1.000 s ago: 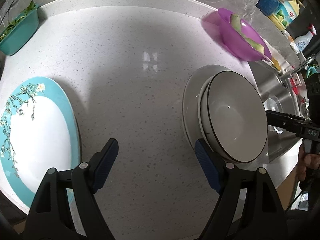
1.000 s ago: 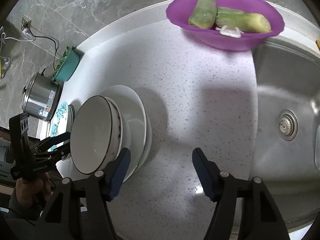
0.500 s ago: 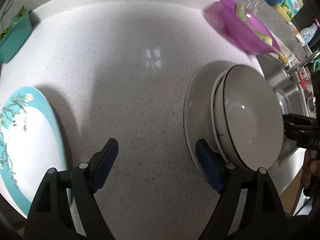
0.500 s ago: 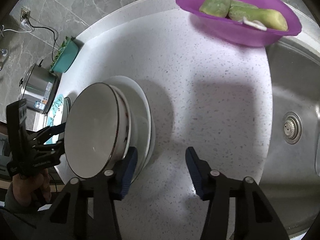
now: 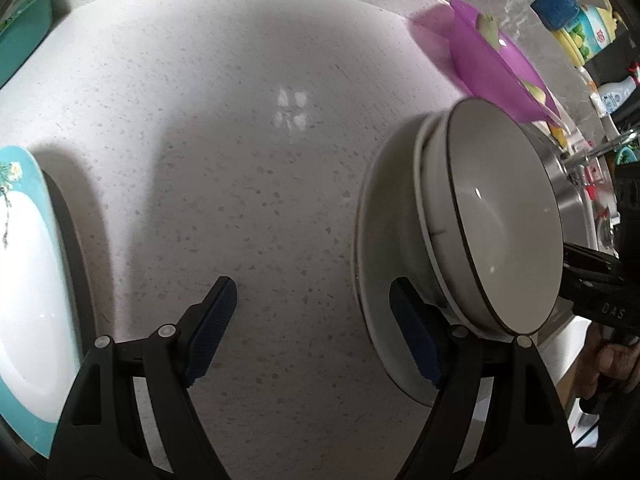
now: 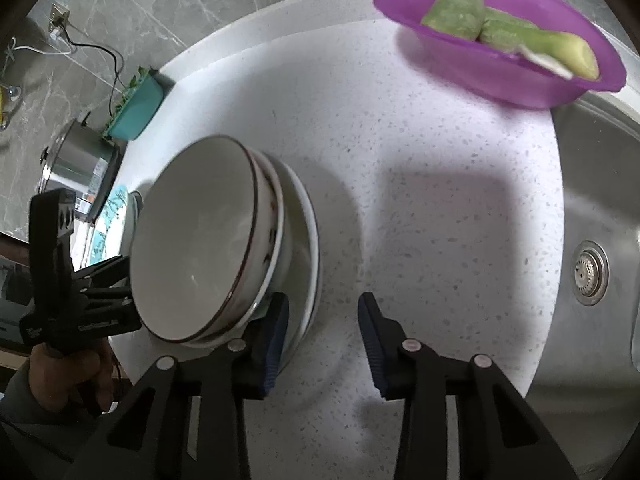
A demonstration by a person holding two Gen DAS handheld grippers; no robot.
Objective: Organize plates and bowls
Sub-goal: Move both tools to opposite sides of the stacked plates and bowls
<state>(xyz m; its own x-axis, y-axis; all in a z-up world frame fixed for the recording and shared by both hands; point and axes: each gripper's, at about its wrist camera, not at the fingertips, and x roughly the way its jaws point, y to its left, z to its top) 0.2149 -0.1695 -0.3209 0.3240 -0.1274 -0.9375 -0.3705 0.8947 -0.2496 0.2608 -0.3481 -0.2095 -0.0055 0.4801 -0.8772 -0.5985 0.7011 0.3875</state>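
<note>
- I am working on the bowls (image 6: 200, 248) stacked on the white plate (image 6: 308, 248) on the table (image 6: 420, 200).
- My right gripper (image 6: 322, 340) is closing its jaws beside the plate's rim, nothing pinched yet.
- My left gripper (image 5: 312, 328) is hanging wide, empty, with one pad over the plate's opposite edge.
- Next, I judge, both need to seat on the rim.

A white speckled surface (image 6: 420, 200) with a raised rear lip meets a grey marble-veined wall (image 6: 180, 4). A steel sink (image 6: 600, 208) with a round drain (image 6: 591, 273) is set into it. A wall socket (image 6: 58, 20) holds plugged cords. Overhead light reflects off the surface.
</note>
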